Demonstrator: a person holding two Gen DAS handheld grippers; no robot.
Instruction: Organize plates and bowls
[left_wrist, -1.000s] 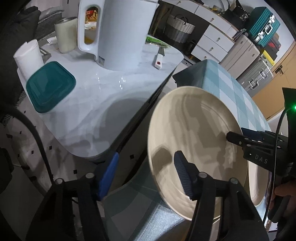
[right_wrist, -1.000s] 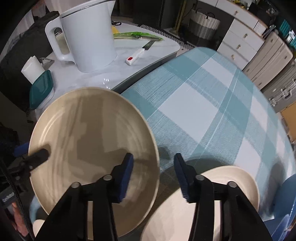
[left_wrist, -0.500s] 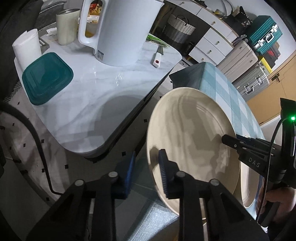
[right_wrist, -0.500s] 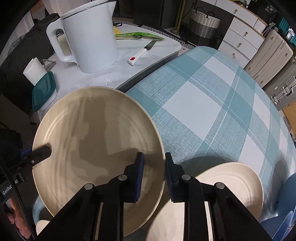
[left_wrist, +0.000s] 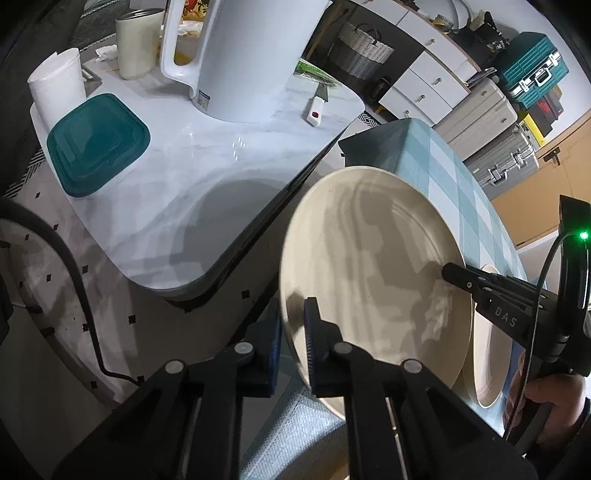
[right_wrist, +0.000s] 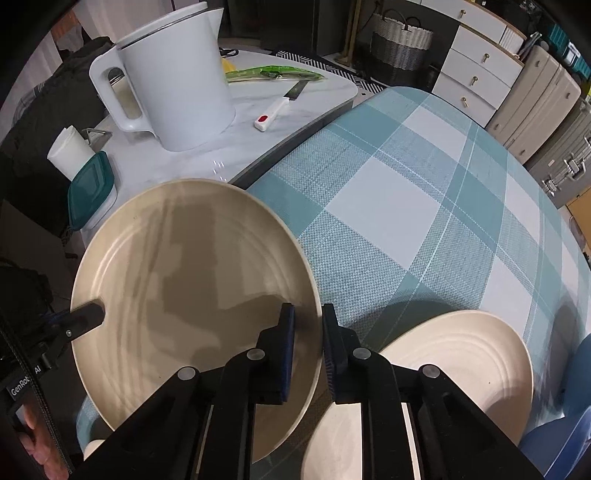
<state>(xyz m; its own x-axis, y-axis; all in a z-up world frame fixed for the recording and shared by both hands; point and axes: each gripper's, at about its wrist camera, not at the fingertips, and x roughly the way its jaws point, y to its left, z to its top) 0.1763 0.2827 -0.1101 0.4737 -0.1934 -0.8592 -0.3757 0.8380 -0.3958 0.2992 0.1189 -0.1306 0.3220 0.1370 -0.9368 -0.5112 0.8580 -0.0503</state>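
Observation:
A large cream plate (left_wrist: 369, 273) (right_wrist: 192, 280) is tilted at the near edge of the checked tablecloth (right_wrist: 406, 192), held between both grippers. My left gripper (left_wrist: 293, 339) is shut on its near rim, one pad on each face. My right gripper (right_wrist: 308, 332) straddles the opposite rim with its jaws closing, pads against the plate. The right gripper's fingers (left_wrist: 458, 277) show on the far rim in the left wrist view, and the left gripper's fingers (right_wrist: 86, 317) show in the right wrist view. A second cream plate (right_wrist: 461, 369) (left_wrist: 489, 354) lies on the cloth just beyond.
A marble side table (left_wrist: 207, 192) abuts the cloth and carries a white jug (right_wrist: 173, 81), a teal-lidded box (left_wrist: 96, 140), a paper roll (left_wrist: 59, 85) and a white-handled knife (right_wrist: 275, 109). Something blue (right_wrist: 561, 443) sits at the lower right. Drawers and suitcases stand behind.
Both grippers' jaws have narrowed from wide apart to pinching the large plate's opposite rims. The plate and the hands have hardly shifted.

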